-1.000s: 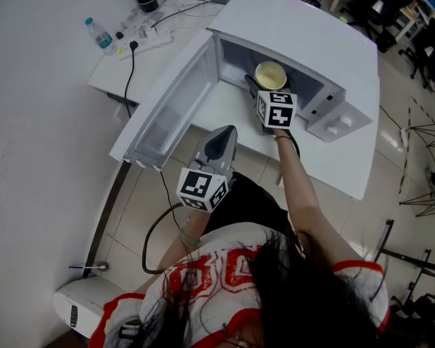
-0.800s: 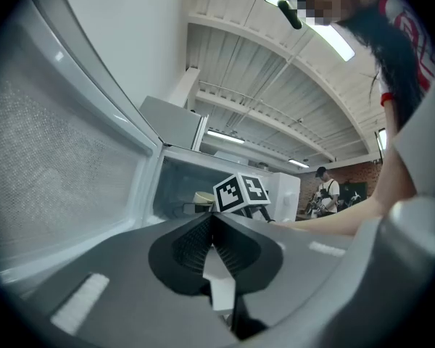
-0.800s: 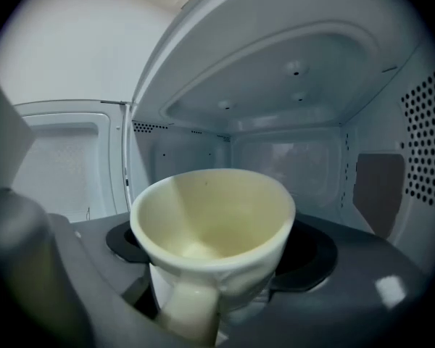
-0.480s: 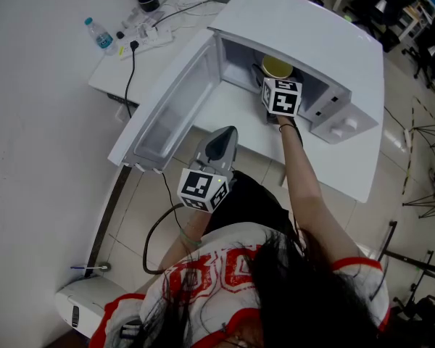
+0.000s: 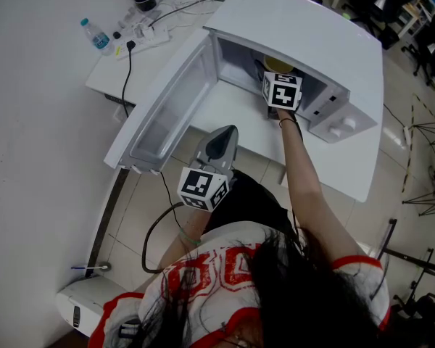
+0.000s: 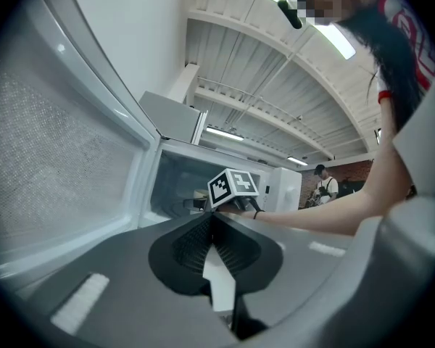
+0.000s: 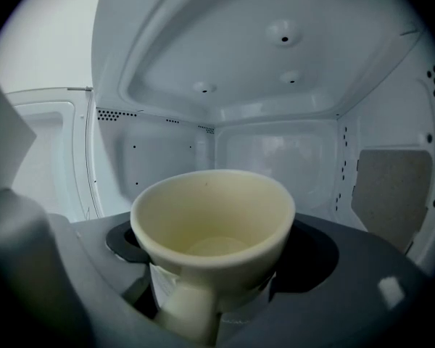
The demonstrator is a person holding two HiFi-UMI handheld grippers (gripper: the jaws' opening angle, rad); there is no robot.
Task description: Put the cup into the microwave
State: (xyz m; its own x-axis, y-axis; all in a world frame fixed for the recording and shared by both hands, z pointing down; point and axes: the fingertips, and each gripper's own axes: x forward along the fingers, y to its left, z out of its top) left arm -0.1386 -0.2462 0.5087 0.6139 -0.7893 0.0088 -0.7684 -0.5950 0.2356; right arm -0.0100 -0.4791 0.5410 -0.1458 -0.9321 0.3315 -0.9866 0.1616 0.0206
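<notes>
1. One large white microwave (image 5: 326, 42) sits on the desk (image 5: 348, 172). Its door (image 5: 163, 111) is swung wide to the left, so the cavity is open at the front.
2. Two claws are in view. The right claw (image 5: 274, 78) reaches into the cavity and is clamped on the cup. The left claw (image 6: 212, 227) hangs low outside, near the door, with its jaws pressed together and nothing between them.
3. One cream cup (image 7: 214, 216) is the task's thing. It is inside the cavity, upright, mouth up and empty, and the right gripper view shows the walls and ceiling around it. Its base is hidden below the claw, so it is probably just above the cavity floor rather than resting on it.
4. Handling, as a judgement: the cup reads as glazed ceramic. That makes it stiff, fairly heavy for its size, and brittle if knocked on a cavity wall or dropped. It is also smooth enough to slide in a loose grip.
5. Hold: the jaws press the lower body on either side, with the handle (image 7: 185, 314) pointing back toward the camera between them. This low grip across the body is a sound one, while the thinner flared rim would be a poorer place. Setting the cup down flat before the claw opens would spare it a knock.
</notes>
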